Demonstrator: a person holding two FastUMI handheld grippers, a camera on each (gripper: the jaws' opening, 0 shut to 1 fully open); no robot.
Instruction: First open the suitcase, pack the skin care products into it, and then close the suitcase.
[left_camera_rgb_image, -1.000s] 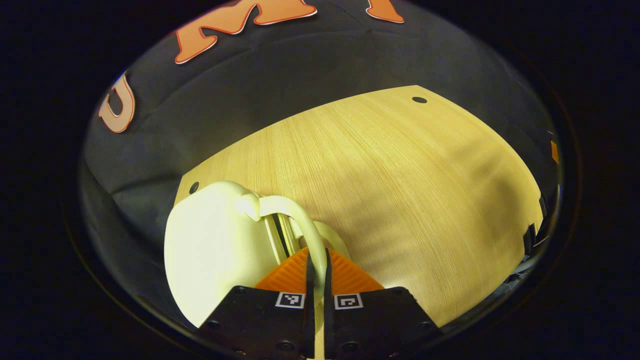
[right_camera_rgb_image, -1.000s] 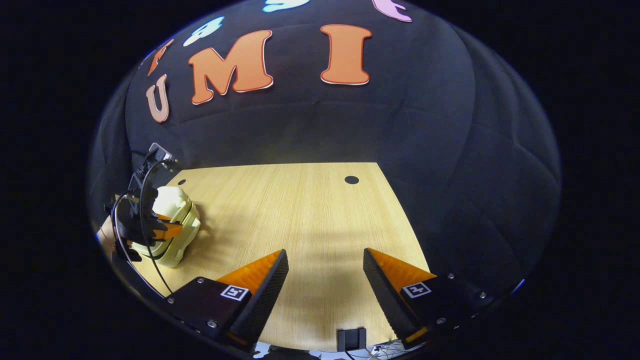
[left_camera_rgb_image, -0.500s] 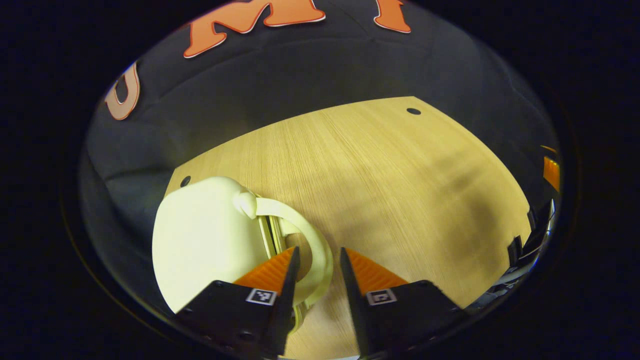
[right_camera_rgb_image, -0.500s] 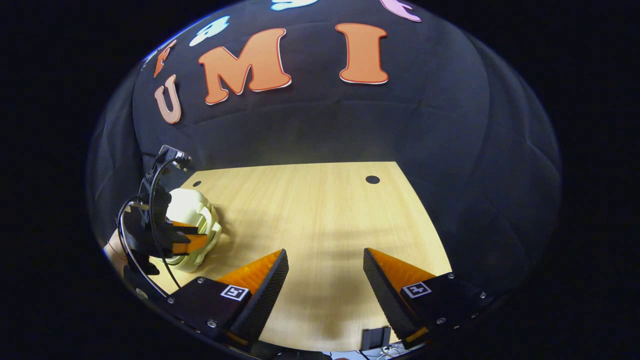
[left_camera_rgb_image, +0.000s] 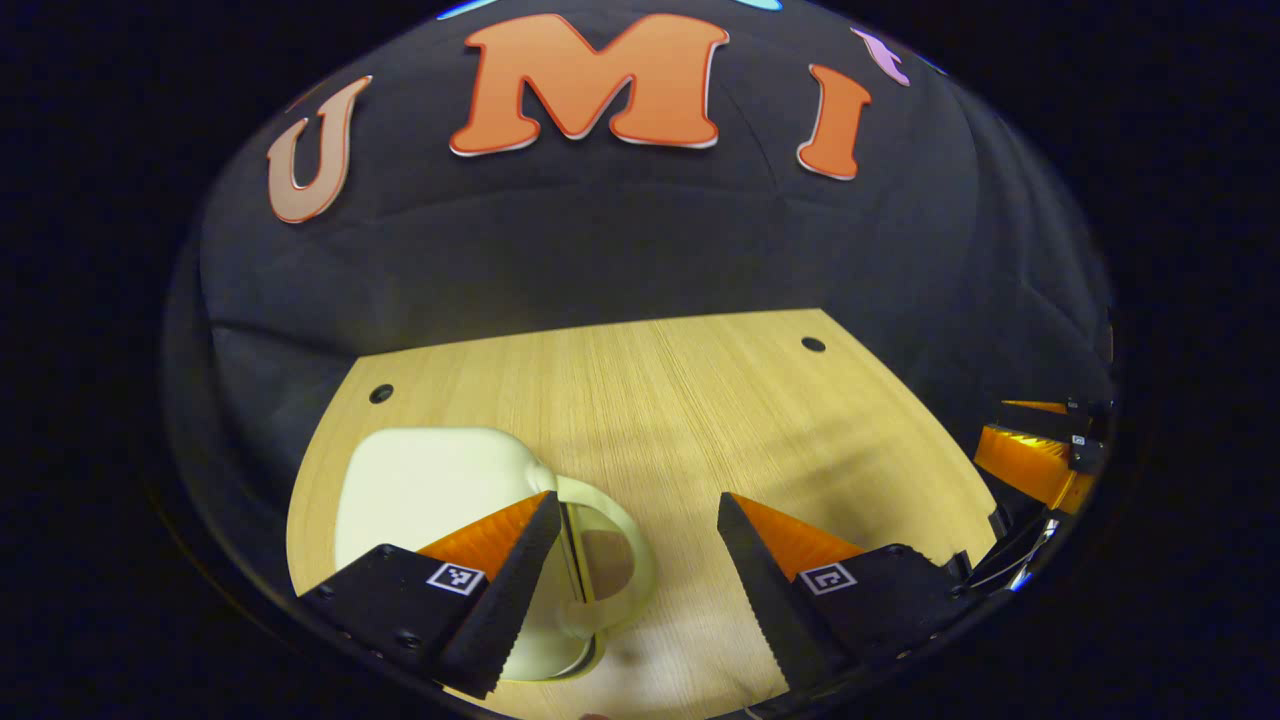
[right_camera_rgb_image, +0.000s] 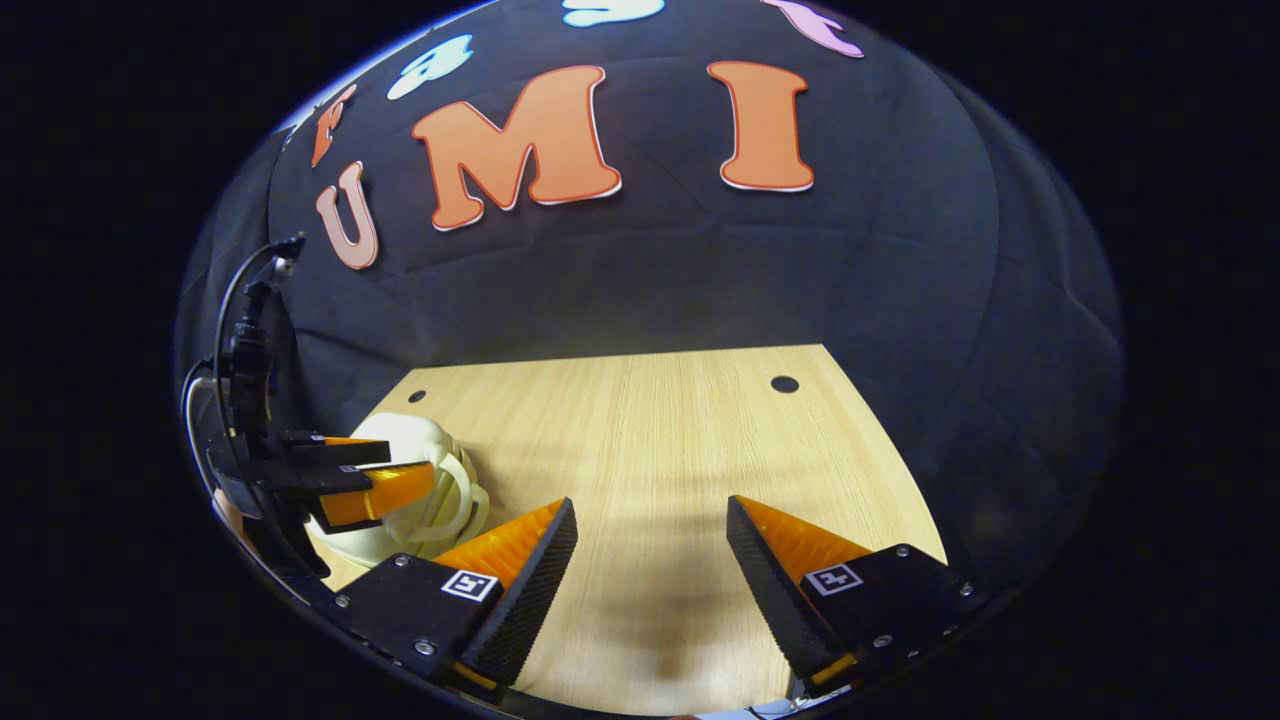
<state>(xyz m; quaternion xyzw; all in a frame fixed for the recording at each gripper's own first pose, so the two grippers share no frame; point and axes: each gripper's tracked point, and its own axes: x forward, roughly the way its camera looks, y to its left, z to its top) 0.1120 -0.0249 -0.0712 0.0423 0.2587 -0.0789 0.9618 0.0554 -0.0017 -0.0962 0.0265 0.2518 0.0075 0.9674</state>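
1. Suitcase (left_camera_rgb_image: 430, 500), a small cream hard shell with rounded corners and a glossy, smooth face, lies closed at the table's (left_camera_rgb_image: 700, 420) eight o'clock corner, its looped handle (left_camera_rgb_image: 620, 540) pointing toward three o'clock.
2. Left gripper (left_camera_rgb_image: 630, 570) hangs just above that handle, fingers spread wide and gripping nothing; it is by far the nearer one.
3. Right gripper (right_camera_rgb_image: 650, 570), fingers likewise spread and empty, hovers over bare pale woodgrain, well apart at three o'clock.
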